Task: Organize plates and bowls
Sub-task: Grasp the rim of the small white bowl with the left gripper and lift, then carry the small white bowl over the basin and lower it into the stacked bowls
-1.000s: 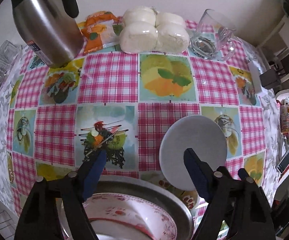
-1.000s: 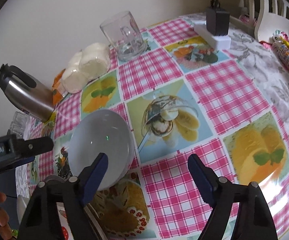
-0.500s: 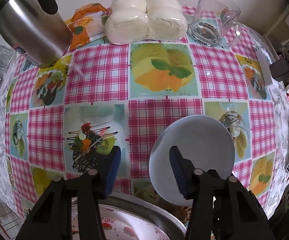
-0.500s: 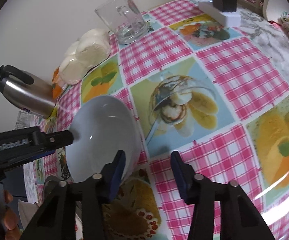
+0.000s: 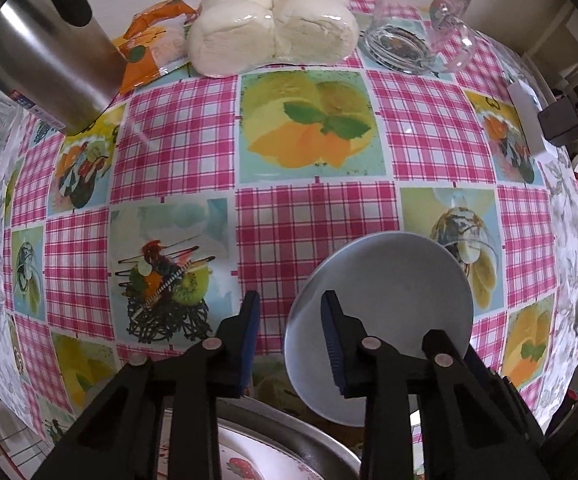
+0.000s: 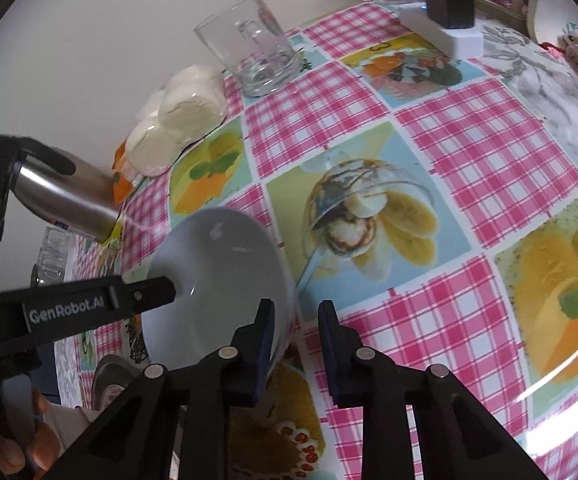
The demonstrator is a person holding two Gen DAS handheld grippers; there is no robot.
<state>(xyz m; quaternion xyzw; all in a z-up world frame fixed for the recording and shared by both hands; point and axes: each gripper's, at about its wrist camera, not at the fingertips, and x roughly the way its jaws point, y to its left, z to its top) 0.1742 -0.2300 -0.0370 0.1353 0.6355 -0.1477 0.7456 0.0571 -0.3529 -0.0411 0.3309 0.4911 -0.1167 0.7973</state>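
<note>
We are closing both jaws on the white bowl [image 6: 217, 280] — its rim sits between the right gripper [image 6: 293, 330] jaws, not visibly pinched; the left gripper [image 5: 289, 330] straddles the opposite edge.

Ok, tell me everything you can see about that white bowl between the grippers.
The white bowl is plain, round and glossy, like glazed ceramic, empty, mouth up. It is over the checked tablecloth beside a metal tray; whether it rests flat is unclear. The left gripper and the right gripper straddle its rim on opposite sides, one finger inside, one outside. Both sets of jaws have just been closing; a gap shows at each outer pad.
</note>
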